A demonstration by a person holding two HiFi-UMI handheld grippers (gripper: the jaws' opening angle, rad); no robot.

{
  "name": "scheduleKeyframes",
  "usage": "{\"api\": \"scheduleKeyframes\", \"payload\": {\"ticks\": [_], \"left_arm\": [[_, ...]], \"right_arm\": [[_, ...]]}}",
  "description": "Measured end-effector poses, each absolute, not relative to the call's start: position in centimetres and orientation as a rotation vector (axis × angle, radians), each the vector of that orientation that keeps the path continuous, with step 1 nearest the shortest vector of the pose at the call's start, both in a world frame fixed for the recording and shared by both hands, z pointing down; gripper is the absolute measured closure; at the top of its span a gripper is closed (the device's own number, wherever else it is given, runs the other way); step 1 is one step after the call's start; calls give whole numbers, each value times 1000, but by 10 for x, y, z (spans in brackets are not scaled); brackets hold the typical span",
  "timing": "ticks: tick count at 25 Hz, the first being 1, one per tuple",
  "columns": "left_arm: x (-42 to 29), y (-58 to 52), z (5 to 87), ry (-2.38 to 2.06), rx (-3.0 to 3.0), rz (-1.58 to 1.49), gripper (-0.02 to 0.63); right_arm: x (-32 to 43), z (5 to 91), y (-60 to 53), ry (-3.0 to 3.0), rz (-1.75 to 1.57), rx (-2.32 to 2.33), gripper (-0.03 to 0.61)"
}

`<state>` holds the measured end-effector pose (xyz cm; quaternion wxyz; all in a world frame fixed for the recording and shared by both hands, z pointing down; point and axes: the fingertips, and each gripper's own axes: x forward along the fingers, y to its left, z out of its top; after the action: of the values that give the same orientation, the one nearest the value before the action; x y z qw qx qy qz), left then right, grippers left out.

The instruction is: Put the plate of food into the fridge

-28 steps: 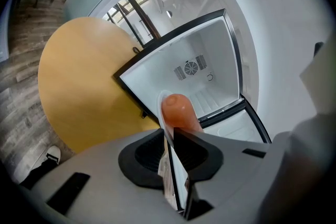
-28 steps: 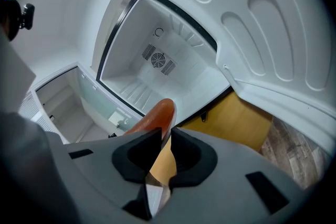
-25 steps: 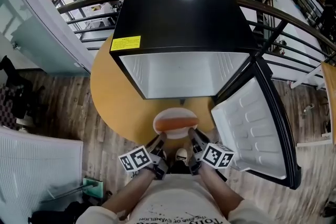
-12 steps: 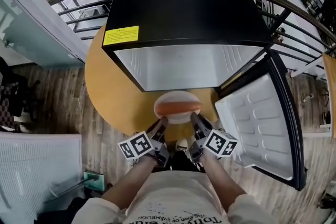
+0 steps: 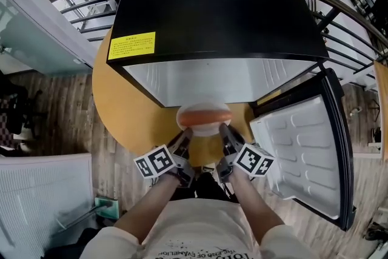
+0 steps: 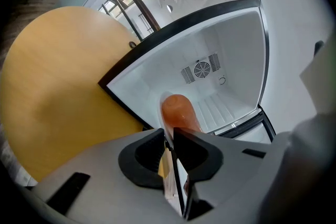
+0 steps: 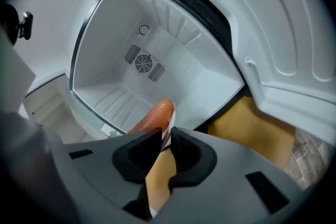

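Plainly, we found the left gripper [image 5: 185,134] and right gripper [image 5: 223,130] with fingers narrowly closed on opposite rims of the plate [image 5: 204,129]. It carried a sausage [image 5: 204,115] and hung at the open fridge [image 5: 212,3] mouth, over the desk [image 5: 121,106].

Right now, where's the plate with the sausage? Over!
Left gripper and right gripper both clamped on rim of white round plate. Plate, orange sausage on it, at open mouth of black fridge. White door swung wide; nothing blocking.
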<state>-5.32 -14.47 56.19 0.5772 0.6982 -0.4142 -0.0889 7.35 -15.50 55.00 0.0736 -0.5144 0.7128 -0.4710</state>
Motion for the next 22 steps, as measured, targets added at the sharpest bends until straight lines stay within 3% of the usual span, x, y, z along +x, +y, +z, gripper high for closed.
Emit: {"api": "scheduleKeyframes", "payload": {"ticks": [22], "left_arm": [[-36,-248,599,-1005,1638,-200,545]], "right_arm": [[93,592,-253,2036,-1417,-1616,509]]}}
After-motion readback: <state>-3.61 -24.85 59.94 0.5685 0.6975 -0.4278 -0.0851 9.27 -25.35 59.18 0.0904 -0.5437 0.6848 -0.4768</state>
